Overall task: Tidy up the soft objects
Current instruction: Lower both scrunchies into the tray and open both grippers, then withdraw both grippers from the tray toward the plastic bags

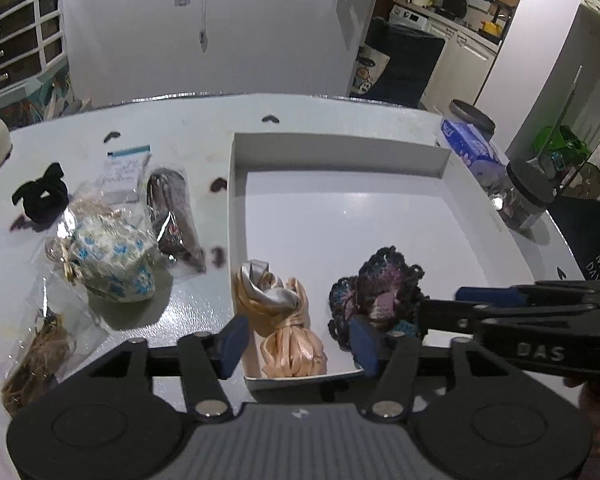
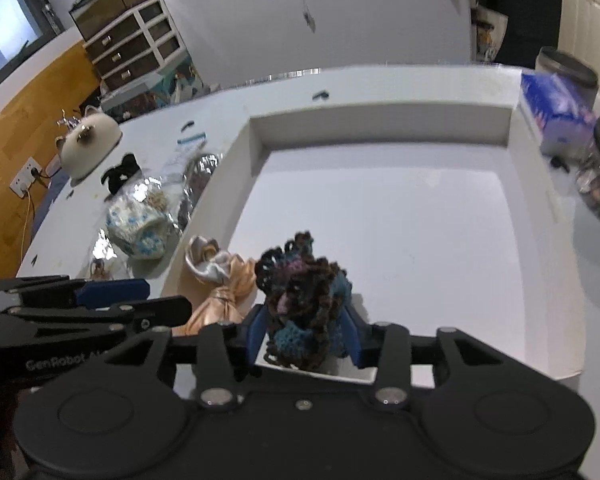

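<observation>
In the near corner of the white tray, at about 6 o'clock in both wrist views, two soft items sit side by side: a peach satin scrunchie and a dark crocheted piece.

Left tongs: jaws apart, straddling the satin scrunchie, with a clear gap to each blue pad; nothing held.

Right tongs: narrow, blue pads pressed against both flanks of the crocheted piece, which rests low in the tray near its front wall.

Still on the bench, from 9 to 11 o'clock of the tray: blue-and-white knit pouch in wrap, black scrunchie, brown item in a clear sleeve, bagged tan bundle.

Risks, judged:
- Loose crochet loops may catch on a pad when the right tongs let go, dragging the piece over the low front wall.
- The two tongs are close together; withdrawing one could knock the other, or nudge the satin scrunchie out.
- Slippery plastic wraps on the bench items may slide out of a pinch.
</observation>
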A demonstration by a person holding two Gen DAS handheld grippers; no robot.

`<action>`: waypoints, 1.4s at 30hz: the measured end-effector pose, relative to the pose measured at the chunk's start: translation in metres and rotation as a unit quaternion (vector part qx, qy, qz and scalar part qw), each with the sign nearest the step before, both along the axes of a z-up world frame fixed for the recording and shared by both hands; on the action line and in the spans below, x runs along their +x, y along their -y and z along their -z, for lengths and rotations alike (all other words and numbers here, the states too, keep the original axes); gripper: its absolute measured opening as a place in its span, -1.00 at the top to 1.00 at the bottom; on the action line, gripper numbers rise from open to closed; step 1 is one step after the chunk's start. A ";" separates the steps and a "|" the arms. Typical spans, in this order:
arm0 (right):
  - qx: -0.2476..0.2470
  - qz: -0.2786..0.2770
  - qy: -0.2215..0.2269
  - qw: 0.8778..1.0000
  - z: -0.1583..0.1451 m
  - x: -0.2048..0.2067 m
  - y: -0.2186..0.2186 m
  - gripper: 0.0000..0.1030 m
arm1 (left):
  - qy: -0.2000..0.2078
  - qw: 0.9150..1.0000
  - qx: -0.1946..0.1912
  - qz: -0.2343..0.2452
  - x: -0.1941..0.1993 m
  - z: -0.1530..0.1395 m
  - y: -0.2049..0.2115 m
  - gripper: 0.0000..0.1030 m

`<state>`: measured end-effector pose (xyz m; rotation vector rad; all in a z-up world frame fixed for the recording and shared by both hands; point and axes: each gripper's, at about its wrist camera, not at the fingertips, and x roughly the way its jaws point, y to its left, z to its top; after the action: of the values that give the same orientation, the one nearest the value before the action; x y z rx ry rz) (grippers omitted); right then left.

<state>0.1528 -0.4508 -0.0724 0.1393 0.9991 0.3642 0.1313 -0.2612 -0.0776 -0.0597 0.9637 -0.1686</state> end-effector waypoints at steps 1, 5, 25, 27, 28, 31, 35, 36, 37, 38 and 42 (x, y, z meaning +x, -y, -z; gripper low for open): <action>-0.001 0.001 0.007 1.000 -0.004 -0.003 0.002 0.13 | 0.003 1.000 0.000 0.000 -0.002 -0.002 0.000 -0.24; -0.019 0.010 0.043 0.999 -0.023 -0.016 0.009 -0.06 | 0.015 1.000 0.001 -0.002 -0.009 -0.010 0.001 -0.52; -0.084 0.071 0.096 0.989 -0.045 -0.061 0.034 -1.00 | 0.044 0.998 0.012 -0.033 -0.041 -0.023 -0.014 -1.00; -0.084 0.078 0.104 0.988 -0.047 -0.064 0.035 -1.00 | 0.050 0.998 0.012 -0.034 -0.044 -0.024 -0.015 -1.00; -0.085 0.081 0.106 0.987 -0.047 -0.065 0.035 -1.00 | 0.053 0.998 0.011 -0.035 -0.045 -0.025 -0.017 -1.00; -0.093 0.083 0.104 0.987 -0.047 -0.067 0.033 -1.00 | 0.054 0.998 0.011 -0.032 -0.046 -0.026 -0.020 -1.00; -0.095 0.088 0.100 0.987 -0.047 -0.068 0.028 -1.00 | 0.051 0.998 0.003 -0.032 -0.048 -0.025 -0.030 -1.00; -0.097 0.089 0.098 0.986 -0.047 -0.068 0.026 -1.00 | 0.051 0.998 0.002 -0.032 -0.048 -0.025 -0.033 -1.00; -0.098 0.091 0.098 0.986 -0.047 -0.069 0.024 -1.00 | 0.051 0.998 0.000 -0.033 -0.048 -0.026 -0.038 -1.00; -0.100 0.092 0.097 0.986 -0.048 -0.069 0.022 -1.00 | 0.051 0.998 0.000 -0.034 -0.047 -0.026 -0.042 -1.00; -0.102 0.100 0.096 0.985 -0.049 -0.070 0.011 -1.00 | 0.052 0.998 -0.002 -0.034 -0.046 -0.028 -0.059 -1.00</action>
<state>0.0831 -0.4619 -0.0237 0.0180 0.8178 0.0891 0.0849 -0.2020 -0.0499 -0.0868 0.8567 -0.1107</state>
